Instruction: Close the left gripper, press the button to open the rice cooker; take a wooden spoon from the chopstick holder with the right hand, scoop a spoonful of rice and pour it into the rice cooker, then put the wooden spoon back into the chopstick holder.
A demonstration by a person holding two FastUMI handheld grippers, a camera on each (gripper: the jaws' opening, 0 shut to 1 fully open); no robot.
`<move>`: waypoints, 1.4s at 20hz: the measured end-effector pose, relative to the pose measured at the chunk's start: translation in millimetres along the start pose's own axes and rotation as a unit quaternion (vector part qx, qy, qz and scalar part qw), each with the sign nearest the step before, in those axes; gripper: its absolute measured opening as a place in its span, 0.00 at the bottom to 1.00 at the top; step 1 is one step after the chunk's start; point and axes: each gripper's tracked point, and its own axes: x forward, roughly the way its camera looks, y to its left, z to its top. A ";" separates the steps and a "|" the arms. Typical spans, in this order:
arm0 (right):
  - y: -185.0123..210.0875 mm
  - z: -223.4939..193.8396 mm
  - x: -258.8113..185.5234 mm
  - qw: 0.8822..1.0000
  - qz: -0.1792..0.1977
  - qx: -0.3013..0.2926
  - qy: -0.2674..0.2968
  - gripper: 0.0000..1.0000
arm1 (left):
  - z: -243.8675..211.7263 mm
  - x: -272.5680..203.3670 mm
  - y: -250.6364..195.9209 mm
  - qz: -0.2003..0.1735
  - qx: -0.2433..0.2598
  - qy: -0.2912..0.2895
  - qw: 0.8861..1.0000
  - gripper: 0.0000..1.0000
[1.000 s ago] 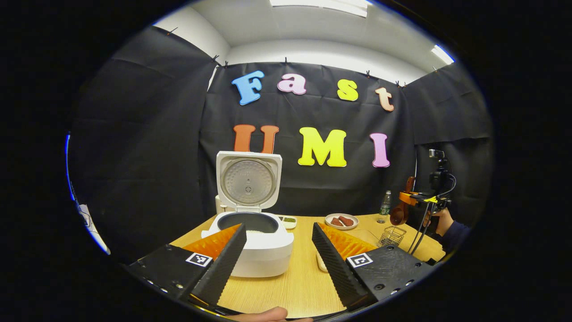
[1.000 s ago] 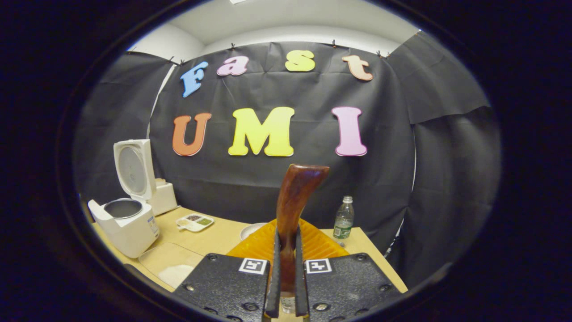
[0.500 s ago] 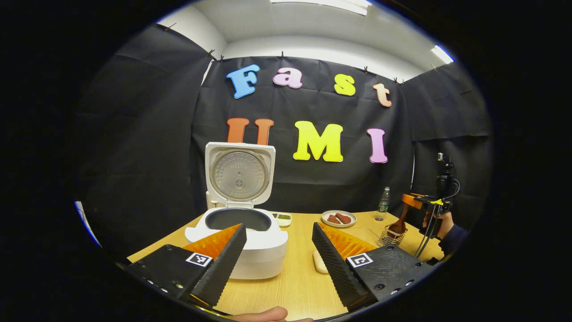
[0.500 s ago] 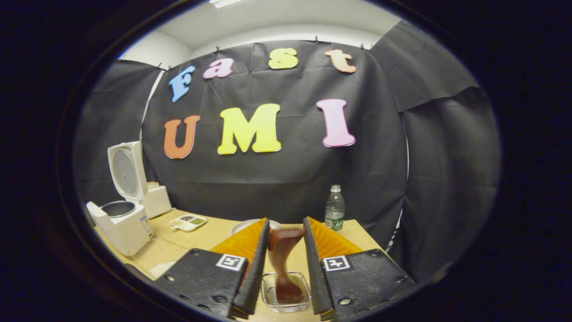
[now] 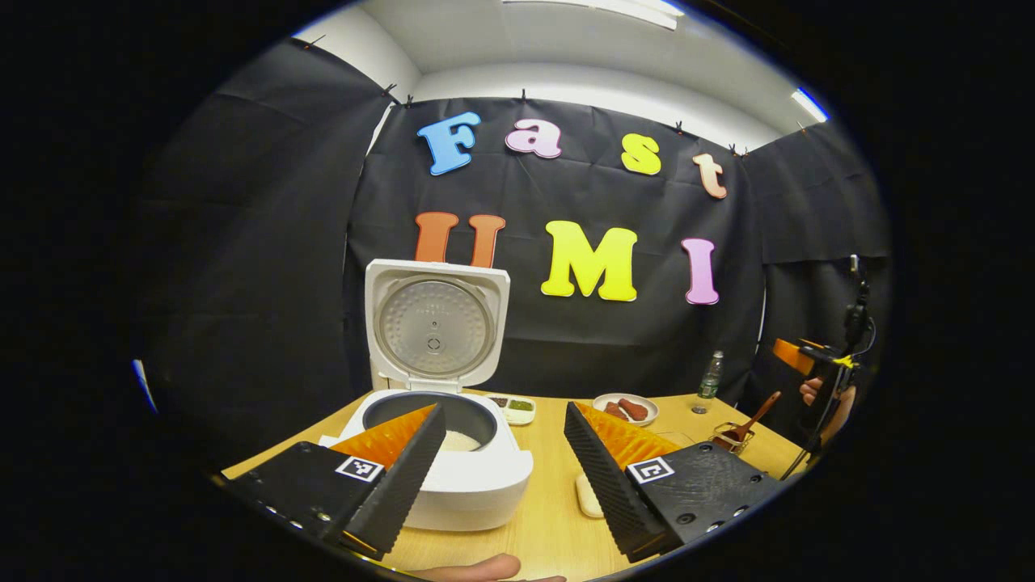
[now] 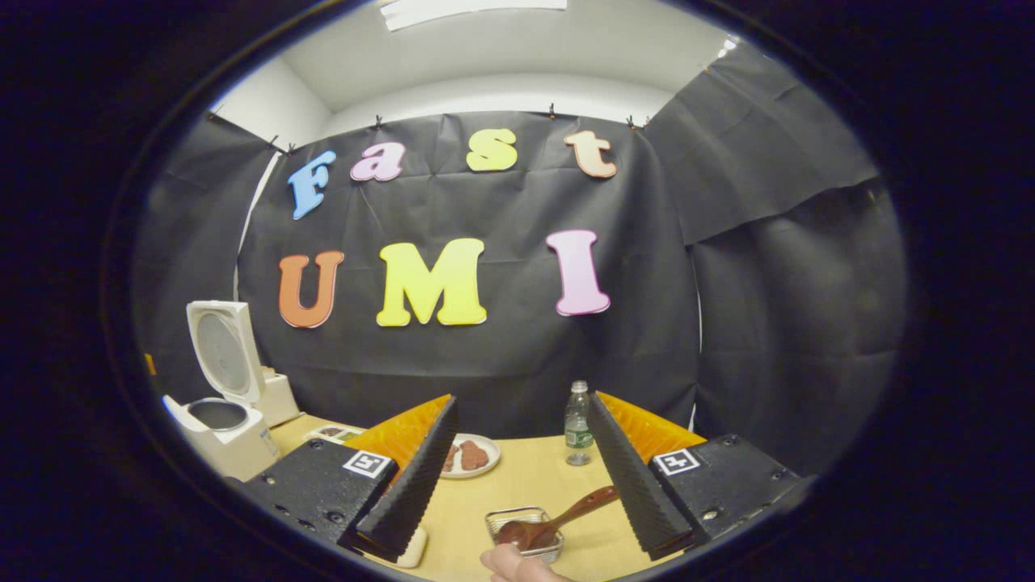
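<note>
While the left gripper (image 5: 504,453) is hovering above the desk (image 5: 550,517) in the left gripper view, its fingers (image 5: 404,477) are standing wide apart and holding nothing. Just beyond them the cooker (image 5: 453,461) is sitting with its lid (image 5: 435,323) standing upright, and a patch of white rice is showing inside the pot. Behind it a small divided dish (image 5: 514,406) is lying near a plate (image 5: 624,408) with reddish-brown pieces, and a bottle (image 5: 711,377) is standing farther right. At the far right the holder (image 5: 732,438) is resting on the desk with the spoon (image 5: 750,420) leaning in it, handle tilting up to the right, and the right gripper (image 5: 813,356) is hanging above it in a hand (image 5: 825,396). In the right gripper view, the right gripper (image 6: 521,461) is hovering over the desk (image 6: 534,485) with its fingers (image 6: 408,493) spread wide and gripping nothing. Below and between them the holder (image 6: 525,533) is sitting with the spoon (image 6: 558,521) lying tilted in it, bowl down and handle pointing up to the right. A fingertip (image 6: 513,563) is showing at the bottom edge. The plate (image 6: 469,457) and bottle (image 6: 576,434) are standing farther back, and the cooker (image 6: 222,420) is standing open at the far left.
</note>
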 end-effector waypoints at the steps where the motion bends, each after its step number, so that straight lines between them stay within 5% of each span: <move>1: 13.5 -5.1 -3.0 1.000 0.020 0.008 0.017 1.00 | 3.9 7.3 1.2 0.002 -0.001 -0.001 1.000 0.94; 6: 32.2 -18.2 -12.0 0.996 0.040 0.030 0.076 1.00 | 40.7 41.6 7.8 0.008 -0.017 -0.009 1.000 0.94; 18: 25.1 -26.2 -58.6 0.997 0.045 0.019 0.054 1.00 | 149.5 174.1 55.7 0.083 0.002 -0.076 0.994 0.94; 25: 34.4 -12.8 -71.9 0.997 0.055 0.046 0.012 1.00 | 161.3 255.8 102.0 0.110 -0.056 -0.090 0.988 0.94; 28: 45.6 -10.5 -81.5 0.996 0.070 0.047 0.003 1.00 | 159.4 279.5 113.9 0.112 -0.012 -0.081 0.990 0.94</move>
